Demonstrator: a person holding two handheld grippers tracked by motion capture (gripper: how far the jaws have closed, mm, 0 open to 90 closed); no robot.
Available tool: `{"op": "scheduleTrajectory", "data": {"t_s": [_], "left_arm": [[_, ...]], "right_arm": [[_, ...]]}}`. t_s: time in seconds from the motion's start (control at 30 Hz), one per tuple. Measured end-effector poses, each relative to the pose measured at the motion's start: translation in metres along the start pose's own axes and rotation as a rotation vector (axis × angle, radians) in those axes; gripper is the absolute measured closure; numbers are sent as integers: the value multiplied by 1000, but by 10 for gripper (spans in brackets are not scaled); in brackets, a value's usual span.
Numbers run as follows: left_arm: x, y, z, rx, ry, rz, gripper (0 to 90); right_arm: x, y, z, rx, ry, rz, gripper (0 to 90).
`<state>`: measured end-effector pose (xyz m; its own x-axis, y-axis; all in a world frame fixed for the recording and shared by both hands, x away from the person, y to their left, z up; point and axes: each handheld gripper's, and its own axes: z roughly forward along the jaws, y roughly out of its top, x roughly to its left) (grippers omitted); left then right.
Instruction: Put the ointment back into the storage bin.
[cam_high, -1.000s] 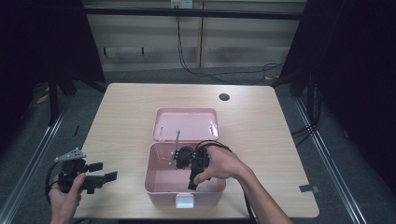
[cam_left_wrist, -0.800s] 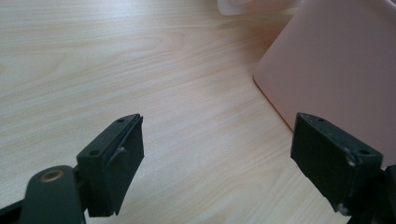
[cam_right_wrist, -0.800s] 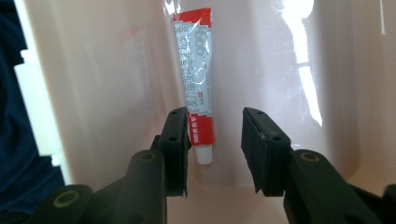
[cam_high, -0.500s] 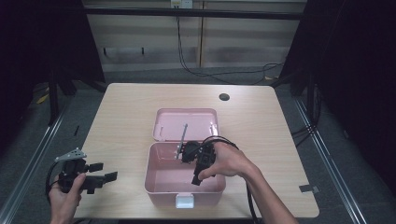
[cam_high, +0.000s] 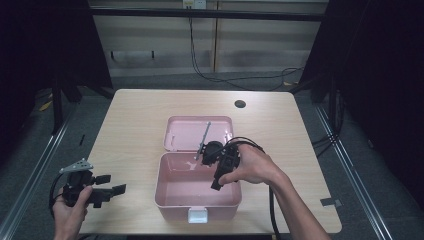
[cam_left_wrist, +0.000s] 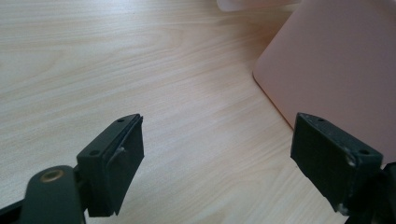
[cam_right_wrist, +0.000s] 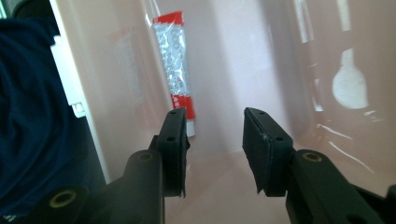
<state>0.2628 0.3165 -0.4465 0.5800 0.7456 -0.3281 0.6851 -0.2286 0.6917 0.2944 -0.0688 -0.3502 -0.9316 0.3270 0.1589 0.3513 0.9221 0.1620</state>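
Wooden table (cam_high: 135, 130), pink box (cam_high: 197, 197) open in the middle. Right gripper (cam_right_wrist: 212, 140) over the box, jaws just widening, empty; tube (cam_right_wrist: 175, 70) lies inside. Left gripper (cam_high: 107, 191) released beside the box.

Table (cam_high: 130, 130): pale wood-grain top, smooth, matt sheen. Box (cam_high: 172, 192): pink plastic, glossy inside, threw soft reflections; outer wall looked satin. Lid (cam_high: 187, 131): same pink plastic. Latch (cam_high: 198, 216): white plastic. Tube (cam_right_wrist: 173, 70): shiny foil-like plastic, red and silver print. Left gripper (cam_left_wrist: 215, 158) pads (cam_left_wrist: 126, 154): black, matt, slightly rough. Right gripper (cam_right_wrist: 212, 140): black matt plastic, brass-coloured rivets.
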Motion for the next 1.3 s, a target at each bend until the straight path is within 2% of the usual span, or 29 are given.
{"op": "scheduleTrajectory", "data": {"t_s": [0.03,0.1,0.2,0.47,0.67,0.7,0.83,0.97,1.3], "left_arm": [[0,0,0,1,-2,0,172],[0,0,0,5,0,5,172],[0,0,0,5,1,6,177],[0,0,1,12,1,4,181],[0,0,1,8,2,2,181],[0,0,1,6,1,-1,181],[0,0,1,7,2,1,181],[0,0,1,5,0,2,180],[-1,0,1,8,5,4,181]], "right_arm": [[0,0,-3,2,-6,3,603],[0,-2,-9,-29,-1,18,603],[0,-5,-14,-13,-18,23,601],[-1,-14,-27,-42,-36,56,585],[-3,-26,-34,-64,-40,66,561],[-2,-28,-35,-59,-42,80,562],[-3,-35,-38,-69,-44,76,548],[-3,-43,-42,-69,-51,96,520],[-4,-70,-42,-92,-55,127,485]]}}
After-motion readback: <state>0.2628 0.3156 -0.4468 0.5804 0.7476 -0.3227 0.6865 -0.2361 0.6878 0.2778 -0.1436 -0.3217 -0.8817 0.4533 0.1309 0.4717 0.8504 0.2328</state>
